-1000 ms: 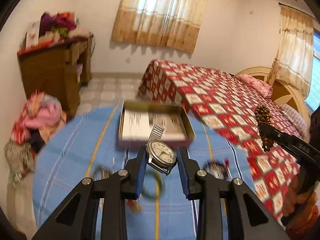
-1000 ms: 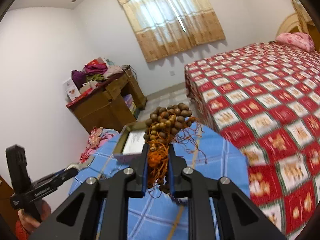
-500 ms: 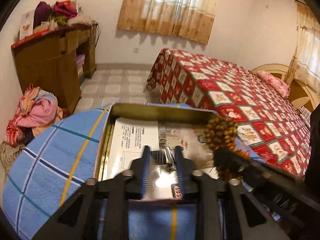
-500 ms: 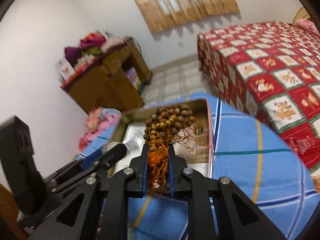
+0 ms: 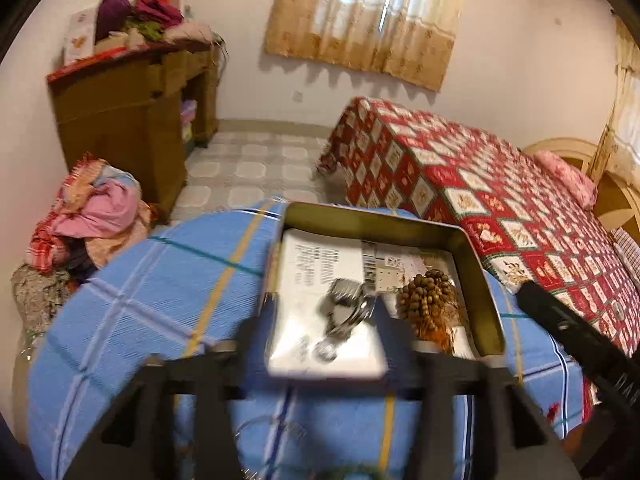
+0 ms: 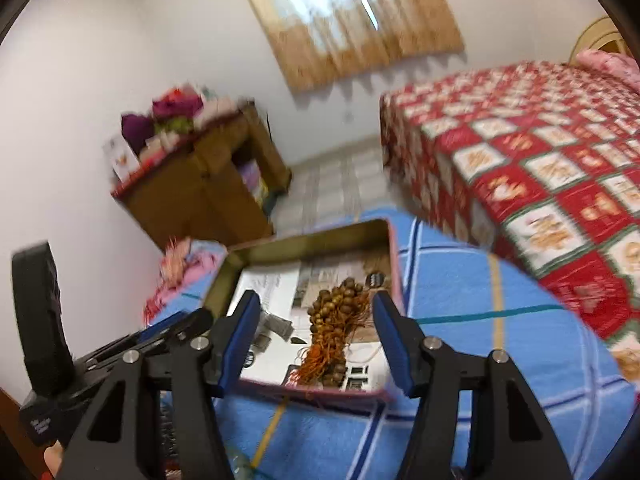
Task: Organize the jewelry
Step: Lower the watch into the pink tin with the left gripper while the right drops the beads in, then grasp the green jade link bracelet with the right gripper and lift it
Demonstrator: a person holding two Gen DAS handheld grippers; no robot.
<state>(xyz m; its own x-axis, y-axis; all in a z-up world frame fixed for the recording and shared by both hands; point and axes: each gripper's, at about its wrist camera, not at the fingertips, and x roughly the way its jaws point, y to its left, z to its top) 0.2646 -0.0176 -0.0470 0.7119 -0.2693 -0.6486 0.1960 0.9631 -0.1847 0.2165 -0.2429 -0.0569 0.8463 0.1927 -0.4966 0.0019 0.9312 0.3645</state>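
An open metal tin (image 5: 372, 216) lined with printed paper stands on a table under a blue checked cloth (image 5: 160, 300). A silver wristwatch (image 5: 344, 316) lies loose in the tin. My left gripper (image 5: 324, 332) is blurred and its jaws are opening, wide apart on either side of the watch without pressing it. A bunch of brown wooden beads (image 6: 336, 316) with orange tassels lies in the tin (image 6: 308, 236), to the right of the watch (image 6: 276, 326). My right gripper (image 6: 316, 332) hangs over the beads, its jaws opening and its blue pads (image 6: 240, 332) clear of them.
A bed with a red patterned cover (image 5: 500, 200) stands right of the table. A wooden cabinet (image 5: 128, 120) piled with clothes is at the back left, with a heap of clothes (image 5: 92, 216) on the floor. More jewelry lies blurred on the cloth near me (image 5: 264, 432).
Both grippers came forward and down over the tin. The left one let go of the watch and the right one let go of the beads; both now lie in the tin.
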